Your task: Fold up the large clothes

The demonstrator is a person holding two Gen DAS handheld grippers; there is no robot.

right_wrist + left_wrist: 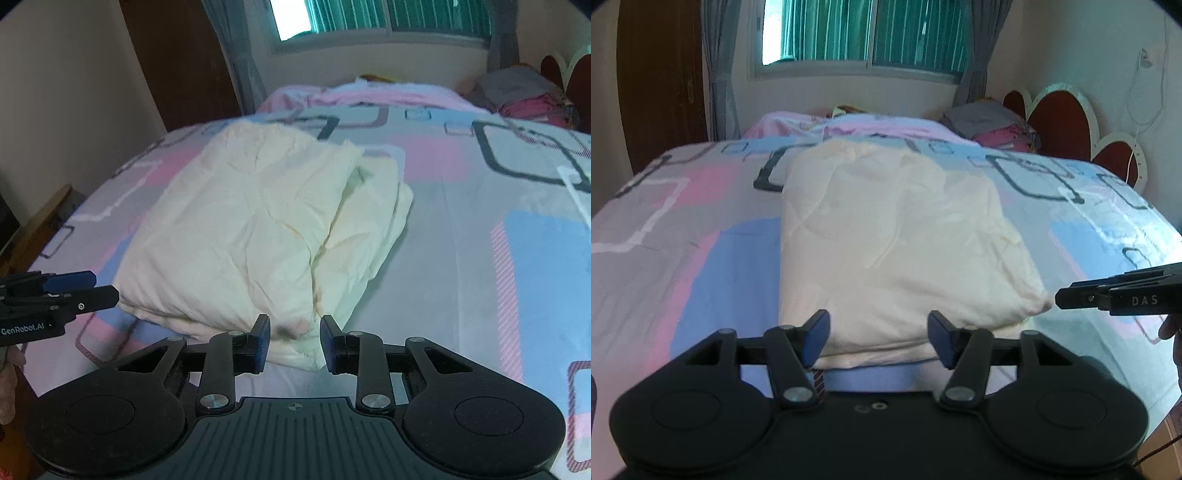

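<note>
We see the bed (pixel 683 229) filling most of both views, covered by a sheet patterned in pink, blue and grey blocks with dark rounded squares. Behind it, along the top of the frame, runs a window (pixel 864 33) with green slats, flanked by grey curtains (pixel 718 74). In the upper right of the left wrist view stands a scalloped red headboard (pixel 1060 114), and in front of it lie a grey pillow (pixel 982 114) and some crumpled pink bedding (pixel 849 127) at the far edge of the mattress.

In the centre of the frame we find the cream quilted garment (pixel 886 236), folded into a thick, roughly rectangular bundle that lies flat on the bed; in the right wrist view (pixel 236 229) its layered folds show along the right side.

Our left tongs (pixel 878 338) sit at the bottom centre of their own view, spread wide and holding nothing, with the near edge of the bundle showing between the blue pads; in the right wrist view they enter from the left edge (pixel 92 288), just beside the bundle's near left corner. Our right tongs (pixel 294 343) are parted to a middling gap, empty, with the bundle's near right corner showing between the pads, and in the left wrist view they reach in from the right edge (pixel 1067 297).
</note>
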